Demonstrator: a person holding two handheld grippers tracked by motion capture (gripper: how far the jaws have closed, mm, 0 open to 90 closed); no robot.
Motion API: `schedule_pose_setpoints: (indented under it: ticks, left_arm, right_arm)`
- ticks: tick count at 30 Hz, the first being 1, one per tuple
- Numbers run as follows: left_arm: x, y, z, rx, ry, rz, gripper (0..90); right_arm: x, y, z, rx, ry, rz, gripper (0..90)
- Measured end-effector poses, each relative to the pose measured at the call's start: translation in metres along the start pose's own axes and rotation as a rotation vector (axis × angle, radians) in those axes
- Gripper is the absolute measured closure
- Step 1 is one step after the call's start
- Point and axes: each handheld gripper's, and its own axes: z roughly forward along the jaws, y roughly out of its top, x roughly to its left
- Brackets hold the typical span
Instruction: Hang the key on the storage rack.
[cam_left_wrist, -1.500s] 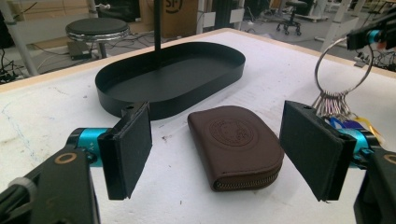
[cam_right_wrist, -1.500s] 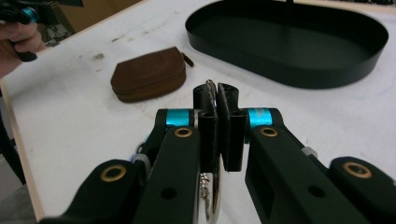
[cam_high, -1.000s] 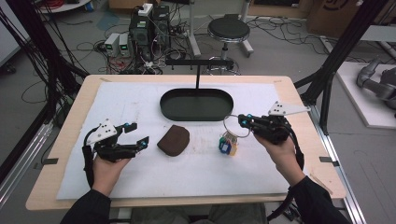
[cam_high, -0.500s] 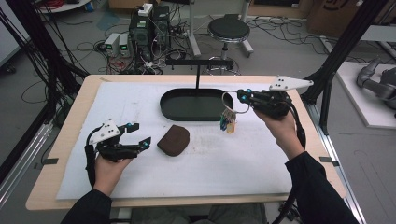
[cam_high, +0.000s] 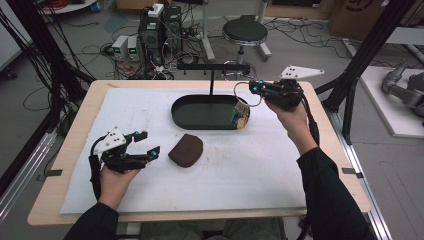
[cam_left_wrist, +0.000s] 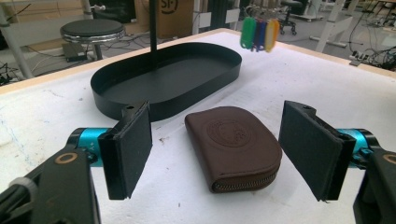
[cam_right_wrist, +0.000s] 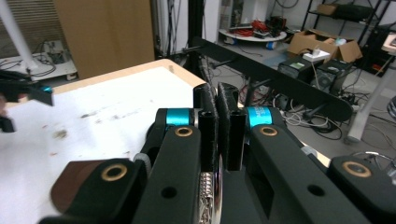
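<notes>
A brown zipped pouch (cam_high: 186, 149) lies flat on the white table cover (cam_high: 250, 165), just in front of the black oval tray (cam_high: 200, 117). Behind that tray, off the table, stand a round black stool (cam_high: 245, 32) and electronic boxes (cam_high: 150, 35) among floor cables.

Round embossed seal on brown pouch (cam_left_wrist: 233, 147) unreadable, no other legible text

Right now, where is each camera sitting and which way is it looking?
High view: above the table's near side, looking down at the tray; both forearms, left gripper and right gripper show.
Left gripper view: on the left gripper, looking past open jaws at the wallet.
Right gripper view: on the right gripper, shut on a key ring, facing the rack bar.
High and left gripper views share tray, wallet and key tags.
</notes>
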Motion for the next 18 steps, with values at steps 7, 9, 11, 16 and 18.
schedule_pose_setpoints:
  ticks: [7,9,11,16,18]
  left_arm:
    - [0.000,0.000,0.000,0.000,0.003,0.000,25.8]
    - [0.001,-0.001,-0.001,0.002,0.004,-0.001,25.8]
    - [0.001,-0.001,-0.001,0.003,0.003,-0.004,25.8]
    - [0.002,-0.002,-0.001,0.005,0.004,-0.005,25.8]
    - [0.002,-0.002,-0.001,0.007,0.003,-0.004,25.8]
  right_arm:
    - [-0.016,0.005,0.018,0.020,-0.032,0.019,88.0]
    - [-0.024,0.004,0.025,0.030,-0.050,0.032,88.1]
    - [-0.026,0.005,0.026,0.038,-0.058,0.031,88.1]
    - [-0.032,0.006,0.039,0.056,-0.090,0.035,88.1]
    - [-0.034,0.004,0.043,0.066,-0.096,0.051,88.1]
